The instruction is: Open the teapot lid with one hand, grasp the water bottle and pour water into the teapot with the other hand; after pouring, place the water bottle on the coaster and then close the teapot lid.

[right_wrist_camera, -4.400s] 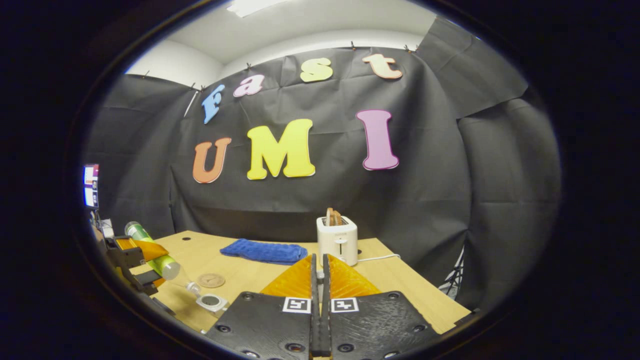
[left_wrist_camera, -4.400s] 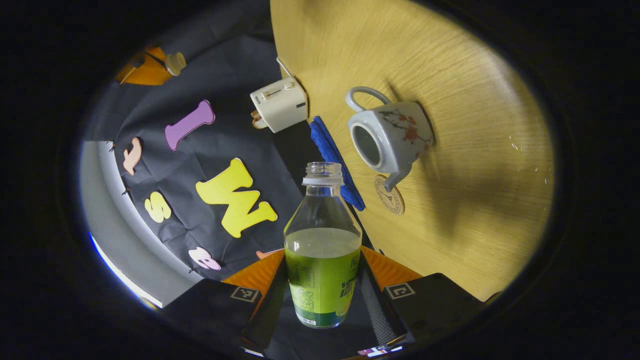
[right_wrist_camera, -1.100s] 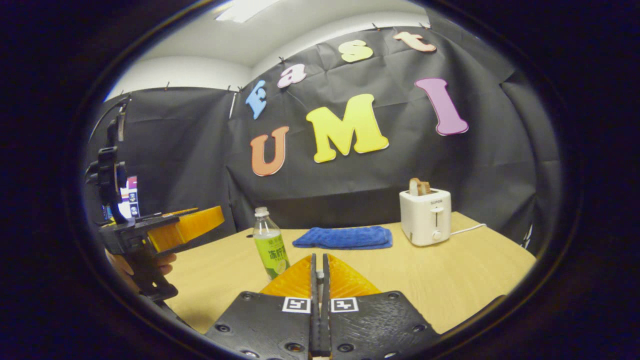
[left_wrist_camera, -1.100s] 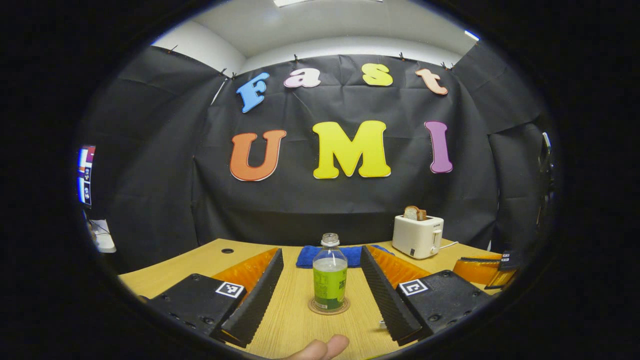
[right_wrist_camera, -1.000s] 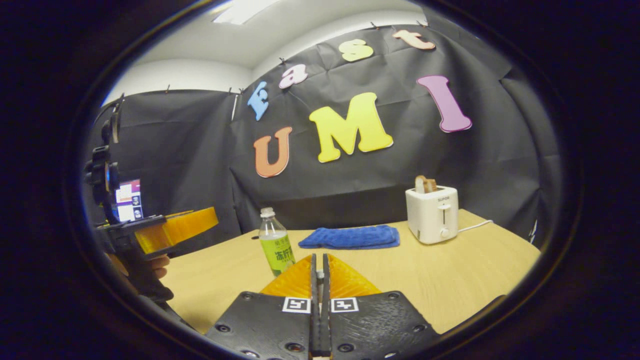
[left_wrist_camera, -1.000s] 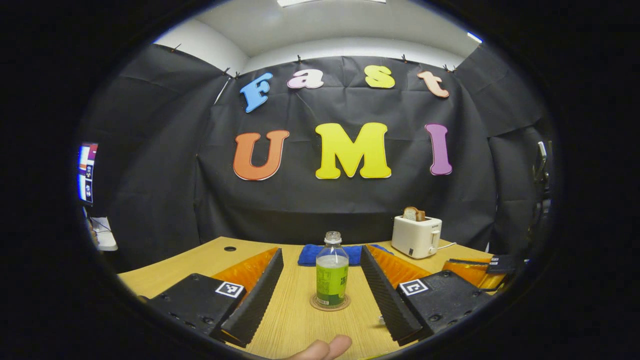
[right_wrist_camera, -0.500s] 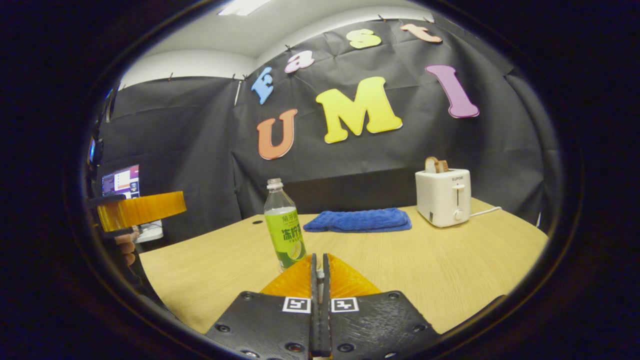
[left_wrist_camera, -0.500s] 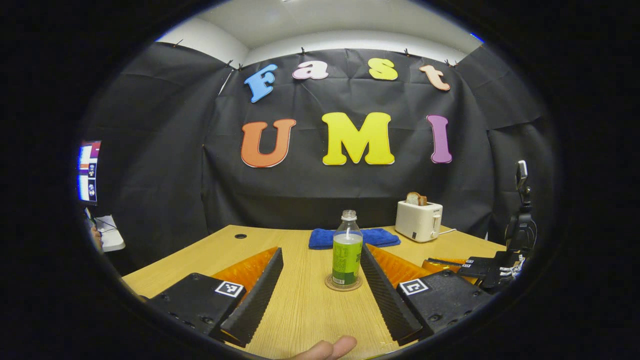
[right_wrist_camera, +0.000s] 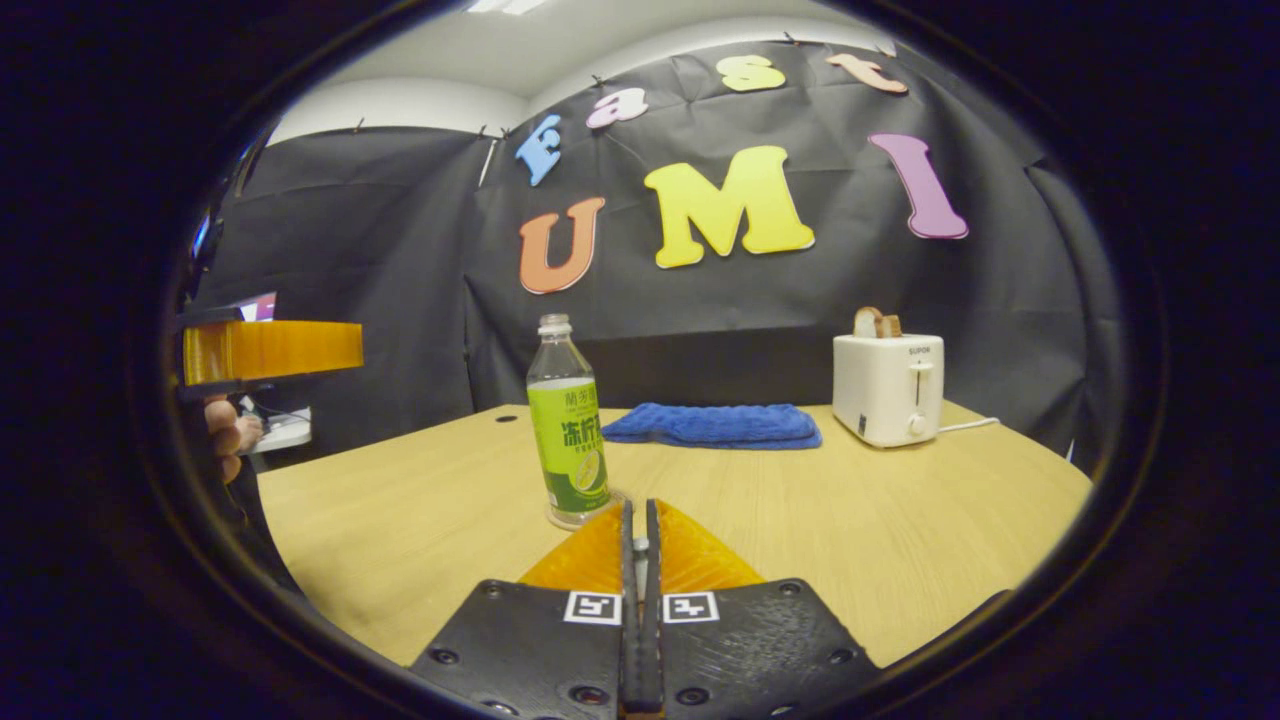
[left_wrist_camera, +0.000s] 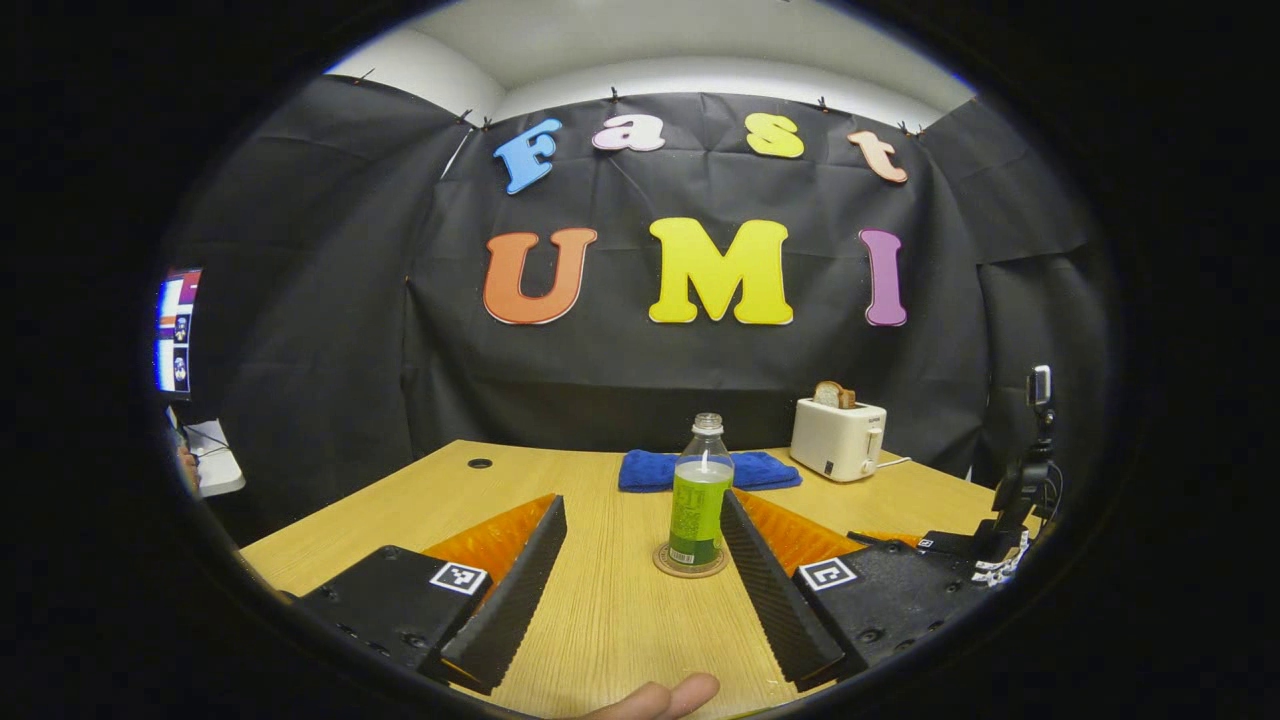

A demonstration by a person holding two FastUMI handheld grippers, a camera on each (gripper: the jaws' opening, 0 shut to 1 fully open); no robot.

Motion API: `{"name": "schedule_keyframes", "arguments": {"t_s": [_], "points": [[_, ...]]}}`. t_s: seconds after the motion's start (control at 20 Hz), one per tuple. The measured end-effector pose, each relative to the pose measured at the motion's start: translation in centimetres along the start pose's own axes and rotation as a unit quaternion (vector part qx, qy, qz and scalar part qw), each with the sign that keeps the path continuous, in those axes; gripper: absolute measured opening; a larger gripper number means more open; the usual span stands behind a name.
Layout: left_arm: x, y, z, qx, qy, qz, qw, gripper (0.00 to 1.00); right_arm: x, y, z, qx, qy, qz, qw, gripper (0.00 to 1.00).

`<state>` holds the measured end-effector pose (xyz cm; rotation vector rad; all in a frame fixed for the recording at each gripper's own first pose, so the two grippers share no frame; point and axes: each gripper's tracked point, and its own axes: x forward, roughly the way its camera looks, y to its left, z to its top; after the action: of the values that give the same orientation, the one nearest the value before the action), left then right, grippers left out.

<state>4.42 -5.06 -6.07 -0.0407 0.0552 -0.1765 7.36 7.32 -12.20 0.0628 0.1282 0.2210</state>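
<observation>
The left gripper point(left_wrist_camera: 640, 590) is held level and low over the light wooden tabletop point(left_wrist_camera: 610, 620), its fingers spread wide and holding nothing; a fingertip point(left_wrist_camera: 690, 690) of the holding hand shows at the bottom edge. Ahead between those fingers, untouched, the clear uncapped plastic water bottle with a green label point(left_wrist_camera: 699, 495) stands upright on the round cork coaster point(left_wrist_camera: 690, 565). The right gripper point(right_wrist_camera: 640, 545) points level at the bottle's base, fingers pressed together; whether they pinch anything I cannot tell.
</observation>
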Motion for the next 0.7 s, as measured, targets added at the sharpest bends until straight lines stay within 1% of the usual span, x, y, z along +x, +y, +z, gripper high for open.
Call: {"name": "schedule_keyframes", "arguments": {"t_s": [0.05,0.1,0.15,0.25,0.35,0.4,0.5,0.55,0.6,0.65,0.7], "points": [[0.0,-0.2,-0.1,0.002,0.003,-0.002,1.000,0.97,0.4,0.0,-0.6,0.001,0.013,-0.007,1.000,0.00],[0.1,-0.2,-0.2,0.004,0.004,-0.003,1.000,0.97,0.1,-0.1,-1.1,0.002,0.031,-0.005,1.000,0.00],[0.1,-0.4,-0.4,0.006,0.006,-0.005,1.000,0.97,0.5,-0.2,-1.0,0.007,0.020,-0.004,1.000,0.01],[0.2,-0.6,-0.8,0.007,0.011,-0.007,1.000,0.97,0.4,0.0,-1.1,0.014,0.026,0.000,1.000,0.01],[0.4,-0.7,-0.9,0.006,0.014,-0.008,1.000,0.97,0.5,-0.1,-1.0,0.022,0.026,-0.001,0.999,0.04],[0.4,-0.7,-1.1,0.005,0.016,-0.008,1.000,0.97,0.5,-0.1,-0.9,0.022,0.028,0.000,0.999,0.05],[0.2,-0.6,-1.2,0.007,0.017,-0.008,1.000,0.97,0.5,0.0,-0.4,0.017,0.039,0.000,0.999,0.05],[0.2,-0.3,-1.2,0.006,0.018,-0.007,1.000,0.97,0.2,0.0,0.1,0.017,0.038,0.000,0.999,0.07],[0.3,-0.2,-1.2,0.004,0.020,-0.006,1.000,0.97,-0.3,-0.2,1.1,0.016,0.031,-0.005,0.999,0.15],[0.3,0.0,-1.2,0.002,0.022,-0.005,1.000,0.97,-0.9,-0.3,2.1,0.016,0.022,-0.010,1.000,0.20],[0.2,0.0,-1.1,-0.001,0.022,-0.004,1.000,0.97,-1.5,-0.5,3.3,0.016,0.013,-0.015,1.000,0.31]]}}
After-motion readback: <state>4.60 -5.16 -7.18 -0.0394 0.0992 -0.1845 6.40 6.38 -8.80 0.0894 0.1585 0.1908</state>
